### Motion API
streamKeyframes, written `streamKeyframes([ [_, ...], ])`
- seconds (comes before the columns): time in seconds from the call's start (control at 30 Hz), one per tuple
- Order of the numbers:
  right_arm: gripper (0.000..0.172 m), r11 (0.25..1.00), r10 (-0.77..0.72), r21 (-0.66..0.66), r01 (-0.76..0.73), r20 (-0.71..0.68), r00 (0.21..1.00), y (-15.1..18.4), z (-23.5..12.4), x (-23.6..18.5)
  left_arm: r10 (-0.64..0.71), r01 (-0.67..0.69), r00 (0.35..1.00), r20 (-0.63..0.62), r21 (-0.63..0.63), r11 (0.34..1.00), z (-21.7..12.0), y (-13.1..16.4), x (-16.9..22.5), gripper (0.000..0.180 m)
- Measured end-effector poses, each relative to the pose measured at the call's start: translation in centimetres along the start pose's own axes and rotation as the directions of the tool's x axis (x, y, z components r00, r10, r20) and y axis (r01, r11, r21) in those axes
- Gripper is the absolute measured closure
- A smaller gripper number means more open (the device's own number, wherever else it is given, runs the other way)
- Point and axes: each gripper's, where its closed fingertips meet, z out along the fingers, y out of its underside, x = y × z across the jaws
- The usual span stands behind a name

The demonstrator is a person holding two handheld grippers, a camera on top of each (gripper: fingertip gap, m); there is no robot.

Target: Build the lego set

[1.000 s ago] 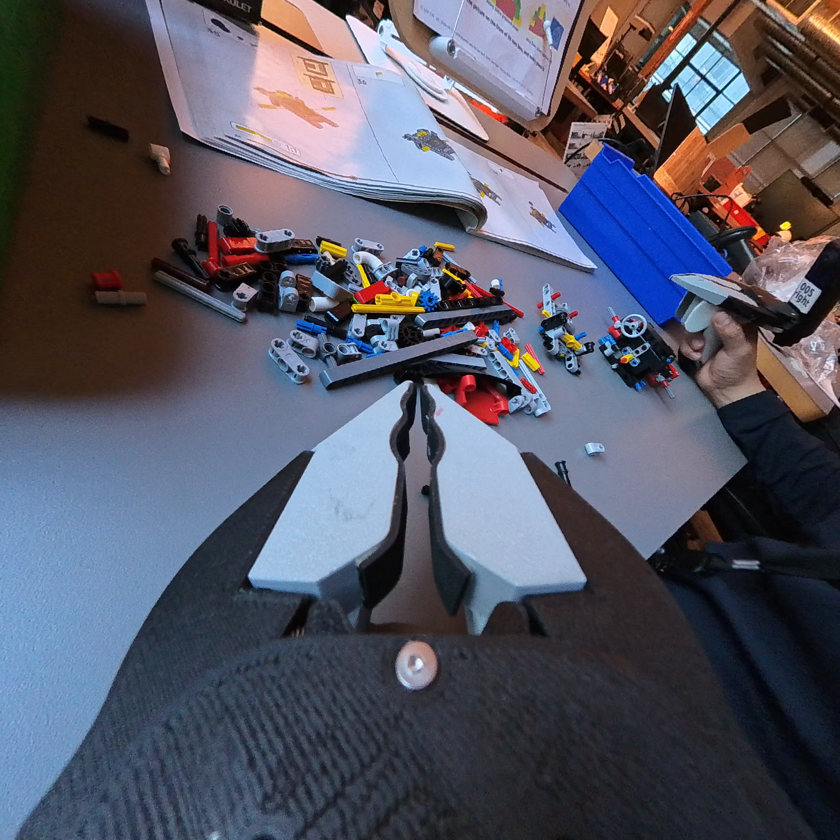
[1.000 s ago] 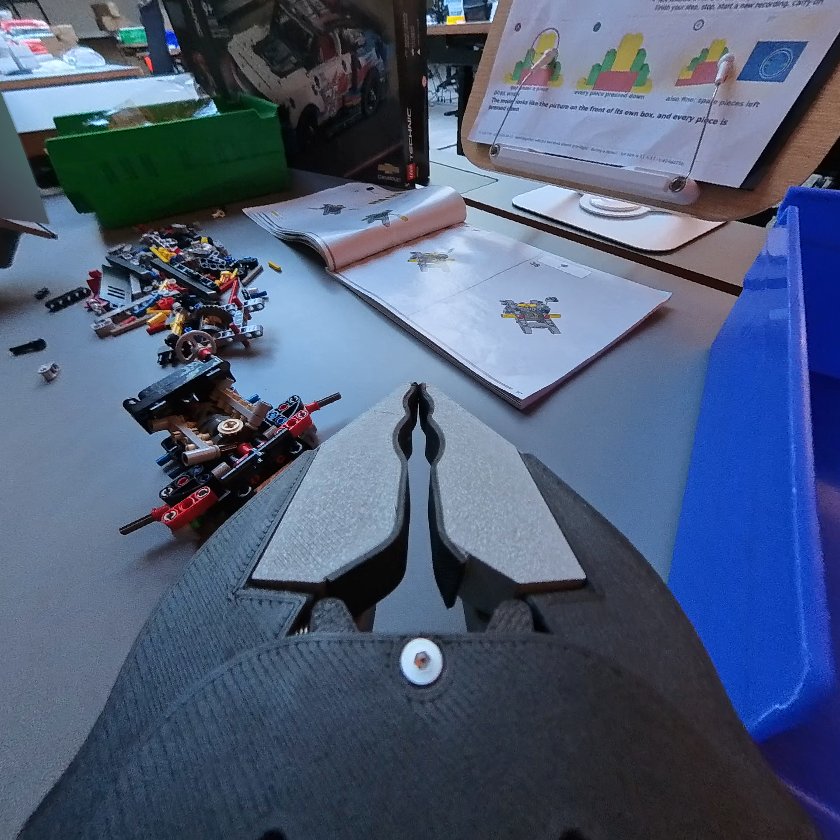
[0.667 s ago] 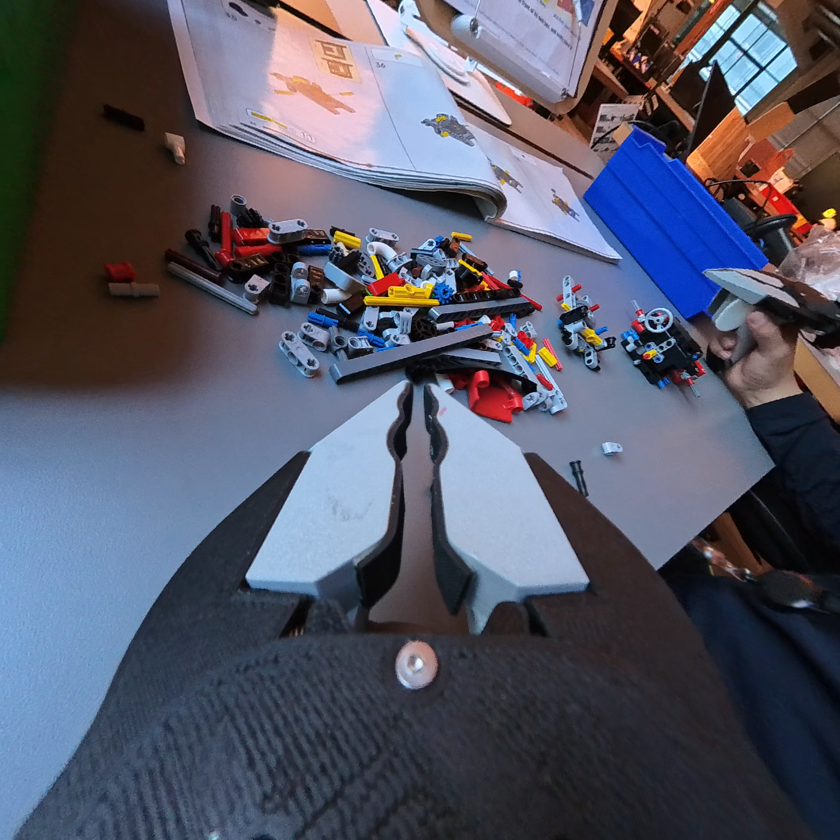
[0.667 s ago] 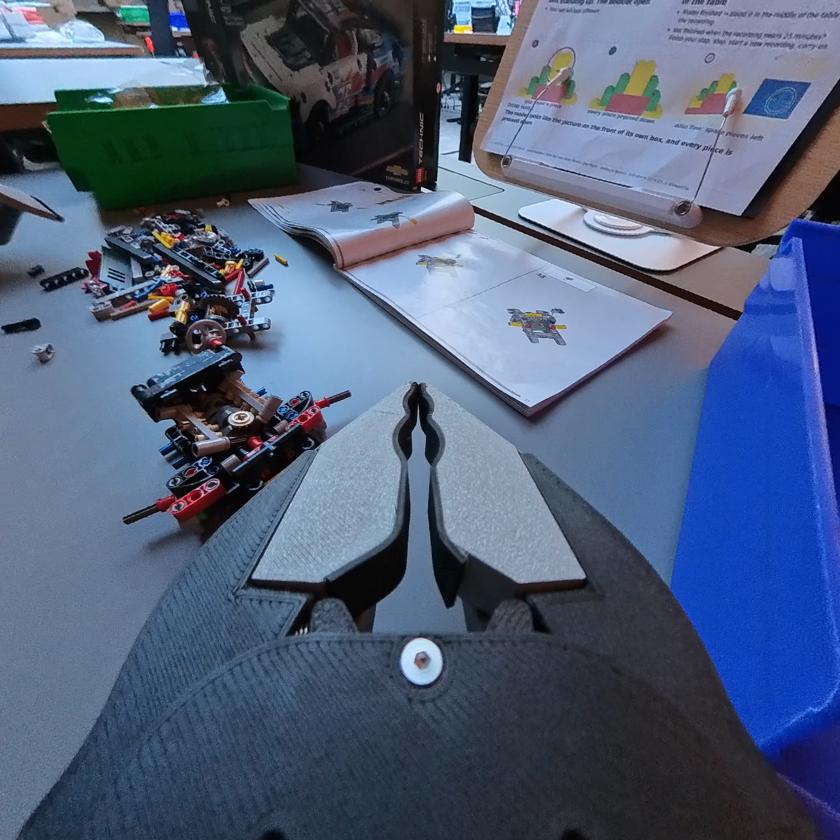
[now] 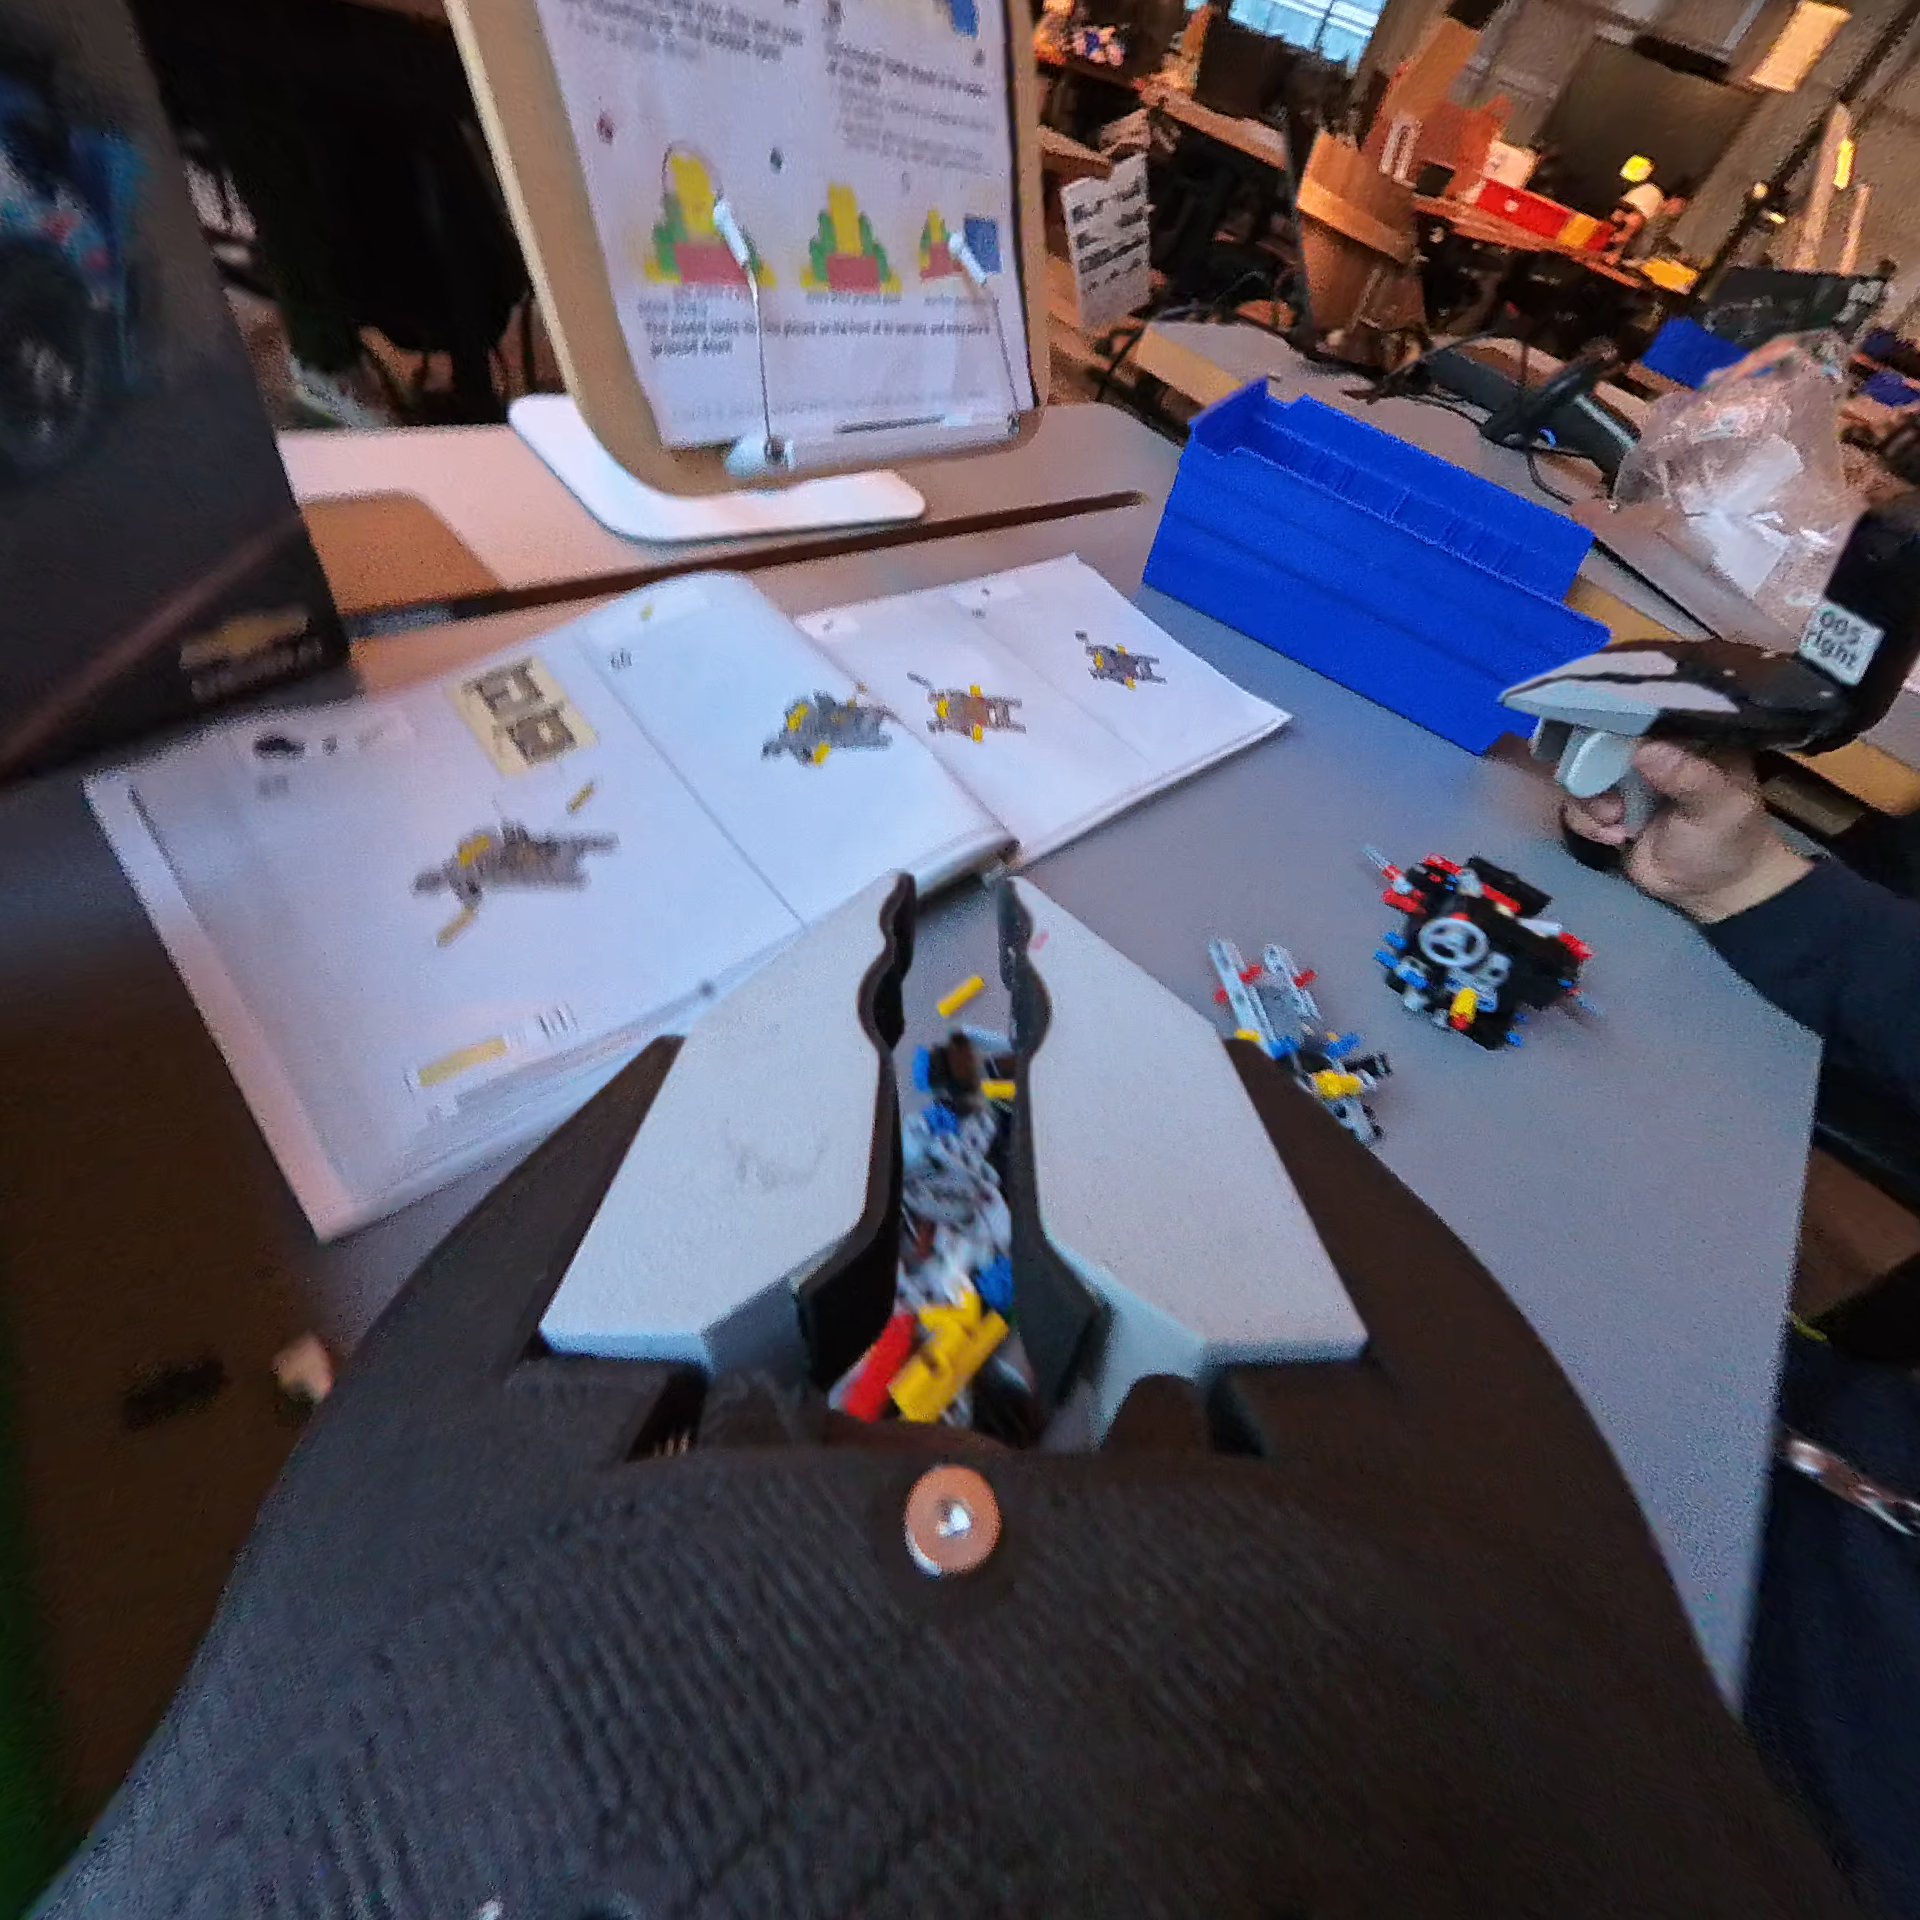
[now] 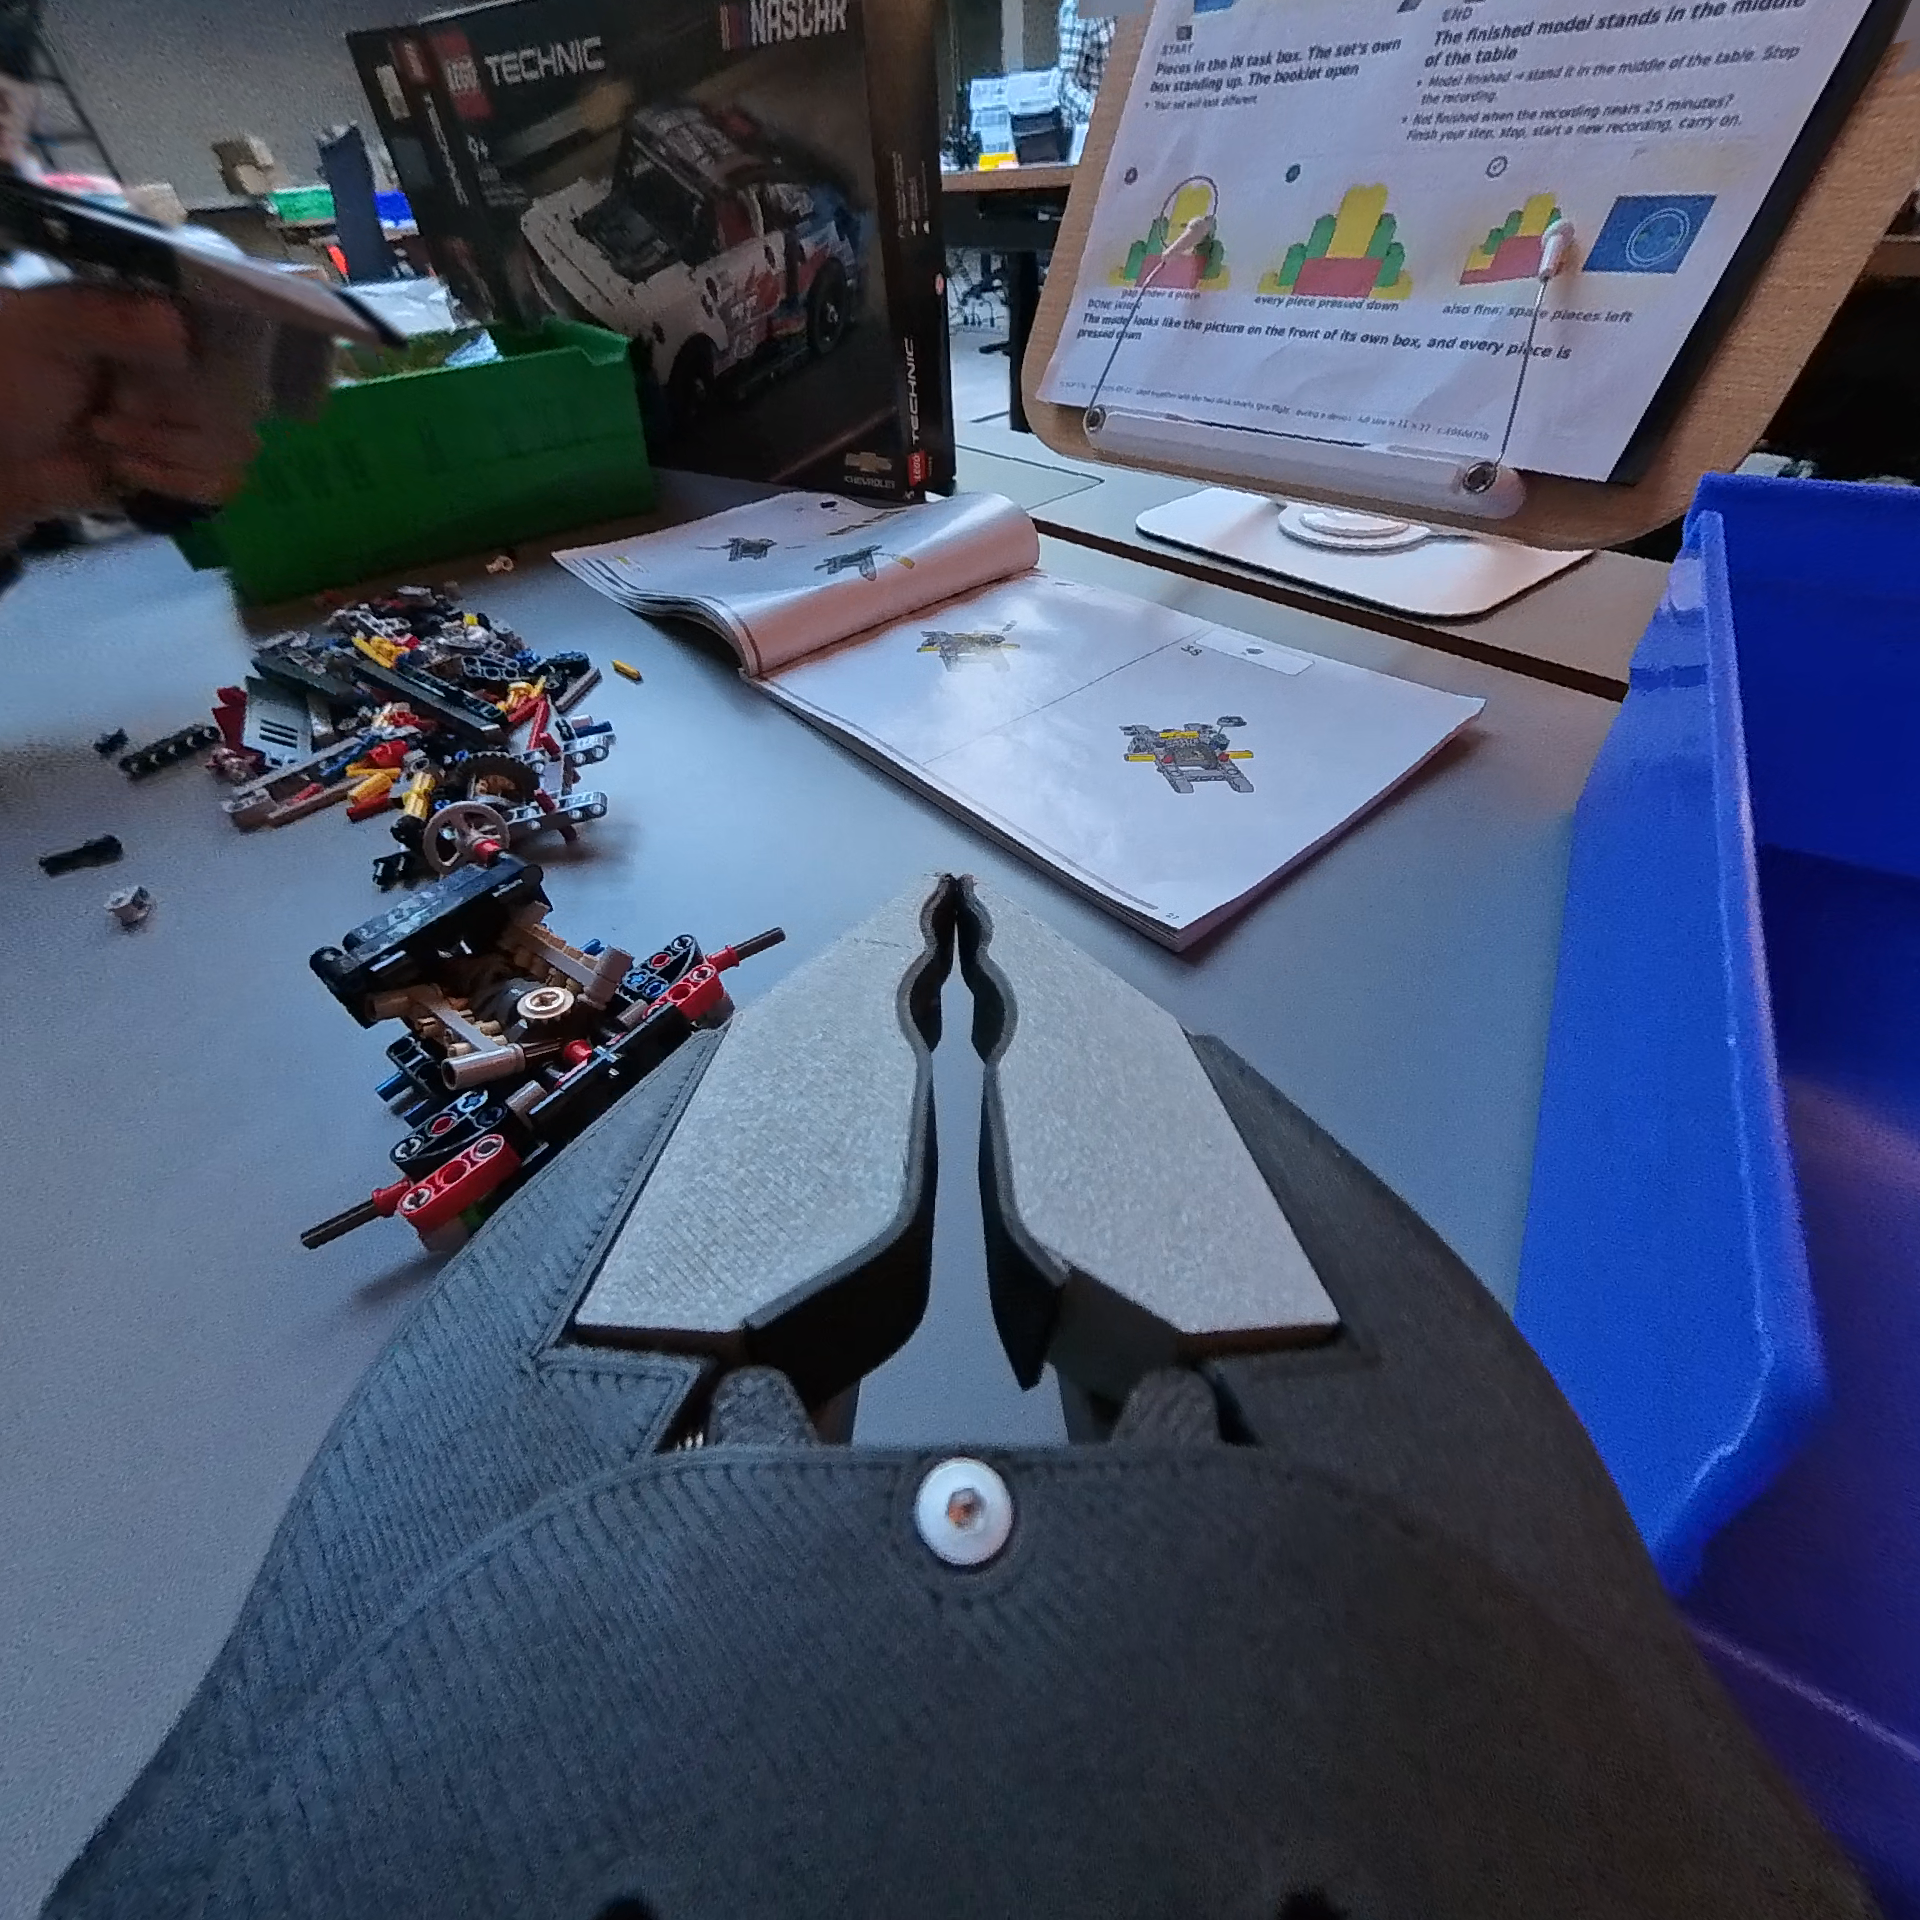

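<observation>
1. Left tool [image 5: 954, 914]: fingers slightly parted, nothing gripped between the tips. It hangs above a heap of loose building pieces [image 5: 951, 1226], seen through the gap between its fingers; the view is blurred.
2. A single small yellow piece [image 5: 960, 994] lies on the grey bench [image 5: 1558, 1195] below the left tool's tips, just beyond the heap.
3. To the right of the left tool, a small grey sub-assembly [image 5: 1288, 1029] rests on the bench; farther right sits a black part-built model [image 5: 1475, 956] with red and blue pins and a grey wheel on top.
4. Just ahead of the left tool's tips, an open instruction booklet [image 5: 665, 831] lies flat, reaching away to the left and right.
5. Beyond the booklet stand a document holder [image 5: 790, 239] with a printed sheet and, to the right, a blue bin [image 5: 1361, 561].
6. Right tool [image 6: 956, 883]: fingertips closed together, bare of any object, held over bare bench surface.
7. Immediately left of the right tool lies the part-built model; its red-tipped axle points toward the tool's fingers without touching them.
8. Farther left and ahead, the heap of loose pieces spreads across the bench; a green bin [image 6: 447, 457] and a dark set box [image 6: 707, 229] stand behind it.
9. The blue bin's wall rises close on the right tool's right side.
</observation>
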Motion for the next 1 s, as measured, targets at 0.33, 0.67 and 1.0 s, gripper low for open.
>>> streamKeyframes([
  [0.33, 0.172, 0.999, 0.035, -0.003, -0.035, -0.055, 0.998, 0.0, 0.2, 1.2, 0.127, -0.100, 0.974, 0.190, -0.143, 0.985, 5.8, 3.7, -7.0, 0.172],
  [0.67, 0.172, 0.998, 0.057, -0.020, -0.056, 0.046, 0.997, -0.1, 1.4, 0.6, -0.078, 0.095, 0.992, 0.100, -0.184, 0.978, 5.9, 4.2, -4.6, 0.149],
  [1.0, 0.155, 0.993, 0.067, 0.082, -0.083, 0.176, 0.982, -2.6, 1.2, -1.4, -0.118, 0.116, 0.991, -0.055, -0.042, 0.992, 5.7, 1.4, -2.0, 0.121],
])
